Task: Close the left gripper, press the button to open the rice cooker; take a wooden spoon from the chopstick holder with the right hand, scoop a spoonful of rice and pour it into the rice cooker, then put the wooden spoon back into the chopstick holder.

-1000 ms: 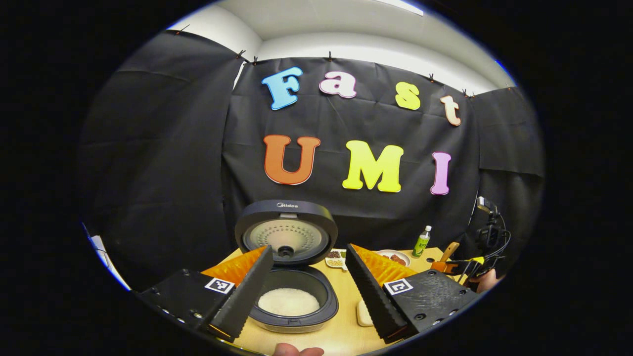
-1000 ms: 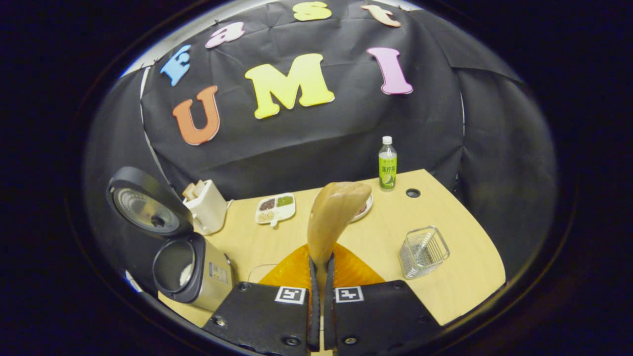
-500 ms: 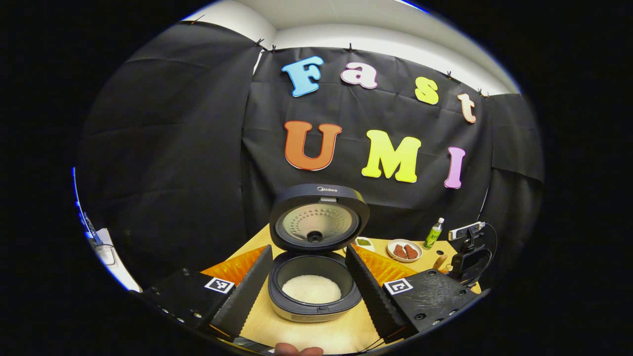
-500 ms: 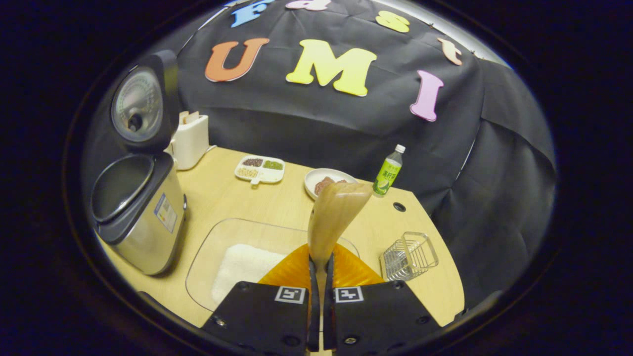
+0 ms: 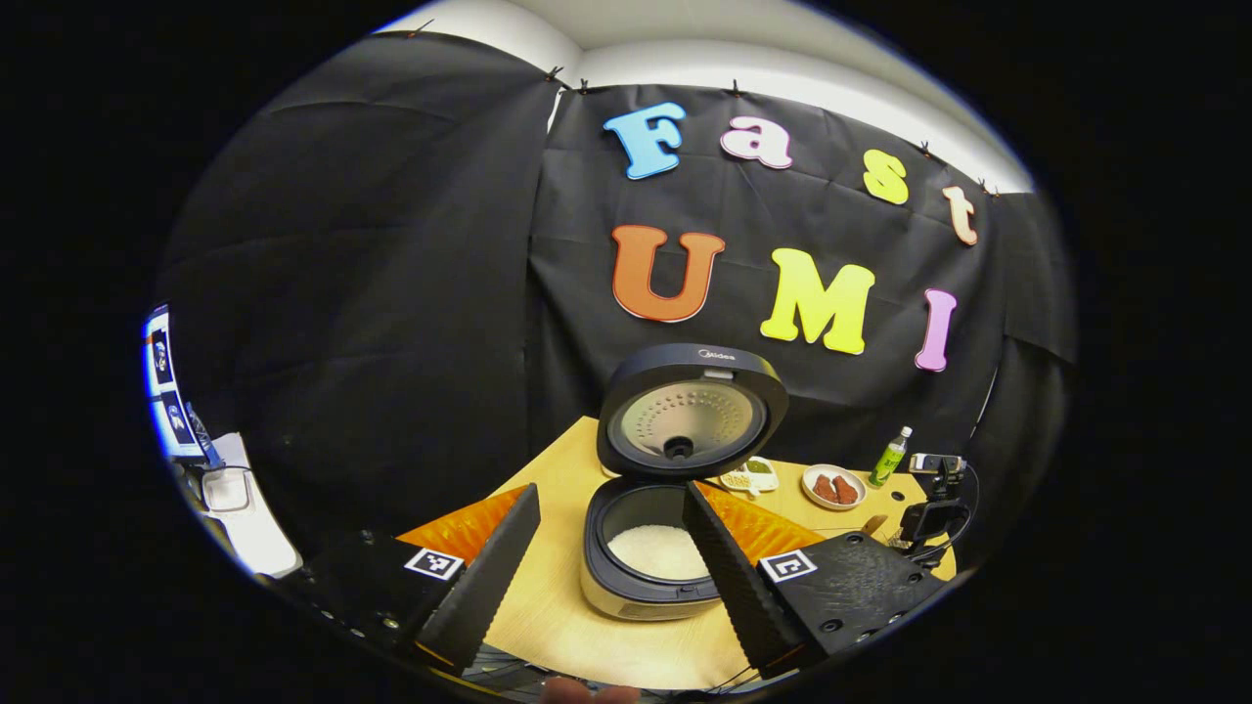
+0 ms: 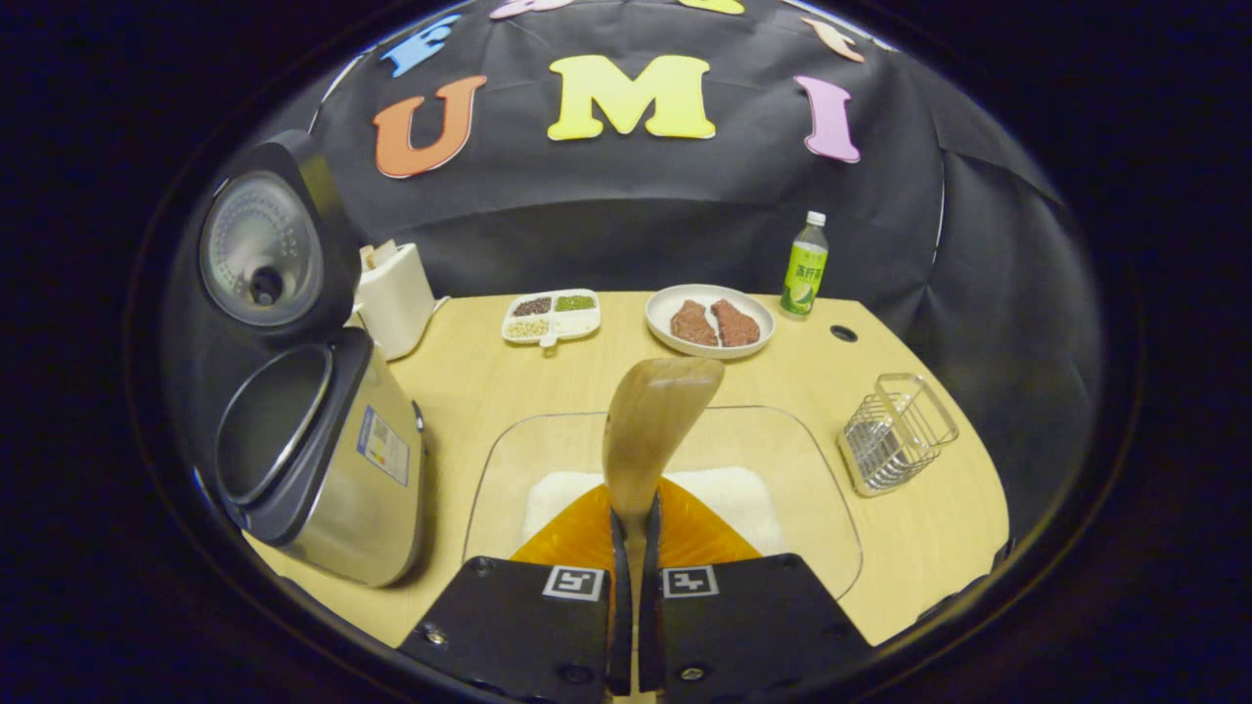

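Note:
The rice cooker point(image 5: 653, 562) stands open with its lid point(image 5: 691, 411) upright and white rice point(image 5: 657, 550) in the pot. My left gripper point(image 5: 606, 587) is open, held back from the cooker and touching nothing. My right gripper point(image 6: 634, 533) is shut on the handle of the wooden spoon point(image 6: 653, 416), whose bowl hangs above the glass tray point(image 6: 822, 489) of rice point(image 6: 743, 494). The open rice cooker point(image 6: 328, 469) is to the spoon's left. The wire chopstick holder point(image 6: 895, 432) sits to its right on the table.
Along the back of the wooden table point(image 6: 489, 381) stand a white appliance point(image 6: 393, 296), a divided dish point(image 6: 550, 315) of beans, a plate point(image 6: 711, 321) with two brown pieces and a green bottle point(image 6: 804, 264). A hole point(image 6: 842, 333) marks the tabletop near the bottle.
My right gripper has swung round with the spoon, so the spoon now hangs over the middle of the glass tray. My left gripper has drifted left and away from the cooker, still open.

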`<move>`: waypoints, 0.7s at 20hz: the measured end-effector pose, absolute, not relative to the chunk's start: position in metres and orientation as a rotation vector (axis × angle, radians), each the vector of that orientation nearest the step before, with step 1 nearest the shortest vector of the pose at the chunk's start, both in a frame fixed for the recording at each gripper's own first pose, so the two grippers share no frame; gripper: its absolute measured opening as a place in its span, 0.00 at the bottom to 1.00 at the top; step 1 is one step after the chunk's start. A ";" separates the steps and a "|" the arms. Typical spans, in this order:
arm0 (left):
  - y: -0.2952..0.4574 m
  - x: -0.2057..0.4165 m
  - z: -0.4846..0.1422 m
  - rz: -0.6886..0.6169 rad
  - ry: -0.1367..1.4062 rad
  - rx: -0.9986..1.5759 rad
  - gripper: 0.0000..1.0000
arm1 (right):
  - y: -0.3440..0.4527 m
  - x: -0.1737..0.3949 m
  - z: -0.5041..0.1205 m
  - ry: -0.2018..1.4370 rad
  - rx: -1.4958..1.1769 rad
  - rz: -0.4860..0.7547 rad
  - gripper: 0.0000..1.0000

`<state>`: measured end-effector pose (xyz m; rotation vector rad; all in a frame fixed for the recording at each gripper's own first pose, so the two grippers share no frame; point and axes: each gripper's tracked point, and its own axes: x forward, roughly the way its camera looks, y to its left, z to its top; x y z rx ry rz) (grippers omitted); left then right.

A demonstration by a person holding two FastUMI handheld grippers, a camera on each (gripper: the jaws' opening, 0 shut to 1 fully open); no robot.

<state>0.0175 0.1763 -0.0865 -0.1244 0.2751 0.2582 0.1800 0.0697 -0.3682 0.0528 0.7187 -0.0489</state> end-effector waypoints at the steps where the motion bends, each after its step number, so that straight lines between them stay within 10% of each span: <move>1: 0.179 0.016 -0.086 0.268 0.277 -0.127 0.95 | 0.073 0.179 -0.368 0.732 0.093 -0.044 0.09; 14: 0.160 0.021 -0.082 0.232 0.293 -0.126 0.95 | 0.068 0.189 -0.344 0.764 0.609 0.008 0.08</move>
